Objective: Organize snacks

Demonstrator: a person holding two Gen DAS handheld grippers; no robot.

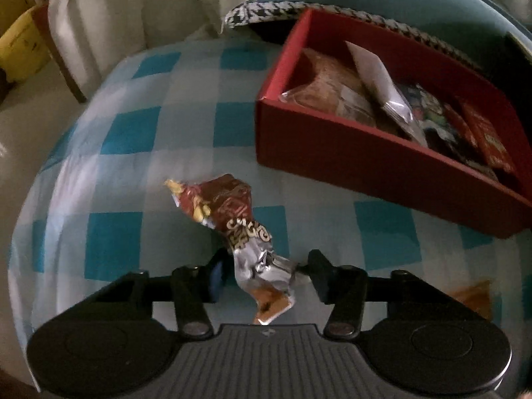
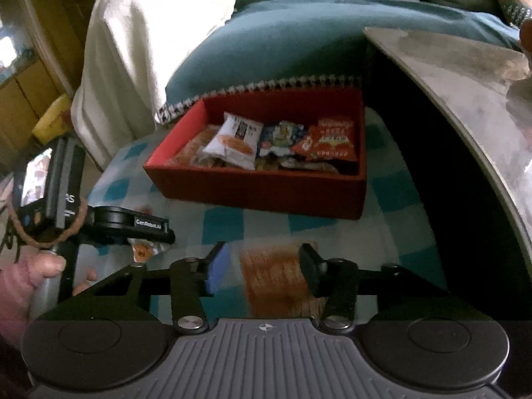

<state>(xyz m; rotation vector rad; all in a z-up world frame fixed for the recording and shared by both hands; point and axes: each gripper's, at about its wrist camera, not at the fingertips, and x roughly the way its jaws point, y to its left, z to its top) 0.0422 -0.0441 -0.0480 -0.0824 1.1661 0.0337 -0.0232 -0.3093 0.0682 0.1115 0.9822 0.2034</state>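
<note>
Your left gripper (image 1: 266, 271) points steeply down over the checked cloth (image 1: 126, 153), jaws partly closed around a brown-and-silver snack packet (image 1: 232, 222), the pads not clearly pressing. Your right gripper (image 2: 266, 266) tilts down too, jaws narrowed about an orange packet (image 2: 276, 279); grip unclear. The red box (image 2: 259, 186) of snacks sits beyond.

We see the left tongs (image 1: 264, 274) low centre, jaws either side of a brown-and-silver snack wrapper (image 1: 232, 229) on the blue-checked cloth (image 1: 133, 139); contact unclear. Red box (image 1: 349, 153) upper right holds several packets. Orange packet (image 1: 473, 296) lower right.
</note>
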